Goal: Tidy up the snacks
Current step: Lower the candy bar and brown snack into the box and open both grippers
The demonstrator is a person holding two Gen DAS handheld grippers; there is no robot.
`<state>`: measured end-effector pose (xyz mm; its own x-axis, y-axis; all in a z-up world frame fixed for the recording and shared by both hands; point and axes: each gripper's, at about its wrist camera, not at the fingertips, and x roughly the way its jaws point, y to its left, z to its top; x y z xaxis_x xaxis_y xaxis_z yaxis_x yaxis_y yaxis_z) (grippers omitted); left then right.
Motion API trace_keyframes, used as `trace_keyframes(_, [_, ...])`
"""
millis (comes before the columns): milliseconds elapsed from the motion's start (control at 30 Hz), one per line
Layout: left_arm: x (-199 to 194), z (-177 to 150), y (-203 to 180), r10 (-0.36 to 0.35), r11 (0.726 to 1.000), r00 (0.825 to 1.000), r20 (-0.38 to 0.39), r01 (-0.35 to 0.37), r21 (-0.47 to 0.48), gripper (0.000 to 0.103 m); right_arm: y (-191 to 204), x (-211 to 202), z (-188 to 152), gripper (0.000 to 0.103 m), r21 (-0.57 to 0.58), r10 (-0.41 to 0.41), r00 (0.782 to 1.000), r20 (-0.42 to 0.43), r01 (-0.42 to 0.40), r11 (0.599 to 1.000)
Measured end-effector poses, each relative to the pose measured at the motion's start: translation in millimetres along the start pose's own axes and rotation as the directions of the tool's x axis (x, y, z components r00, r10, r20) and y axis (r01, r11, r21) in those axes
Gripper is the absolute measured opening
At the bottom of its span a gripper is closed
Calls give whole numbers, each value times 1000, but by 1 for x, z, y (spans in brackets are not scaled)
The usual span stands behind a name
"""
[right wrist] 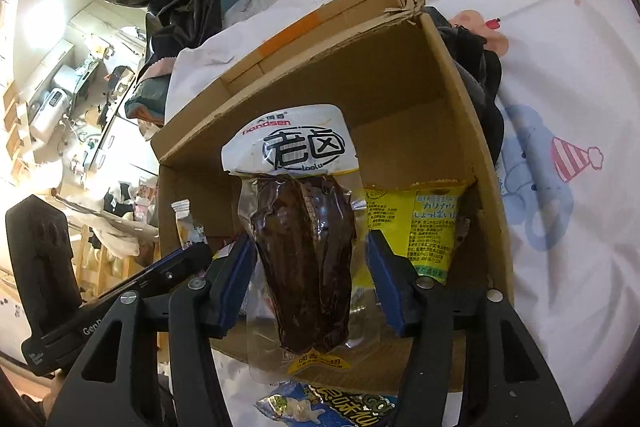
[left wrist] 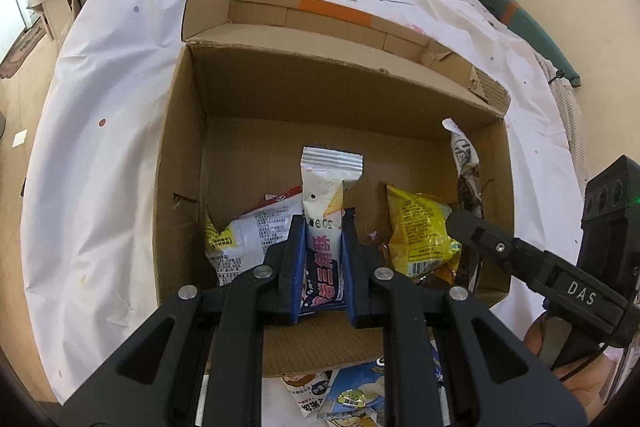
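Down between the blue pads of the left gripper stands a slim white snack packet, clamped low on its purple printed end; its crimped top rises above the fingertips and hangs over the floor of the open cardboard box. Just left of those jaws, inside the box, lies a white-and-yellow bag, and to the right, a little apart, a yellow bag leans near the right wall.

The right gripper holds its jaws parted around a clear vacuum pouch of dark brown meat with a white label on top. The left pad lies against the pouch's clear edge, while the right pad stands off from the dark contents with a gap showing; whether that pad touches the clear film I cannot tell. The pouch hangs lengthwise between the fingers, its label end reaching into the box, its lower end over the near wall. Behind it a yellow packet rests in the right corner. The box sits on a white sheet, and more packets lie outside its near wall.
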<state>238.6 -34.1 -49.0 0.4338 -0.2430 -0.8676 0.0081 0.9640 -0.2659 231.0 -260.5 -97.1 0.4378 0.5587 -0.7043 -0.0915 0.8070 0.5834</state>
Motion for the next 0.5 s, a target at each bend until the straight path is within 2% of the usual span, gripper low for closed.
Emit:
trace_keyframes(267, [5,-4,-2,13,1000,1000,0,-13,4,16,-4,1,1,65,30,5,1000,3,-5,1000])
trace_keyframes(300, [6,-5,-1,12,1000,1000,-5,-12,1,20,-3,2,1,67,31,16,1000,-5,-16,999])
trace_keyframes(400, [7,-6,-1,18,1000,1000,-11,-19,-4,51,-1,1,1,74,26,27,1000,-3,-27,999])
trace_keyframes(500, [4,-8,-2,33,999,999,13,-33,2,64,0,-1,3,80,24,30,1000,1,-30,999])
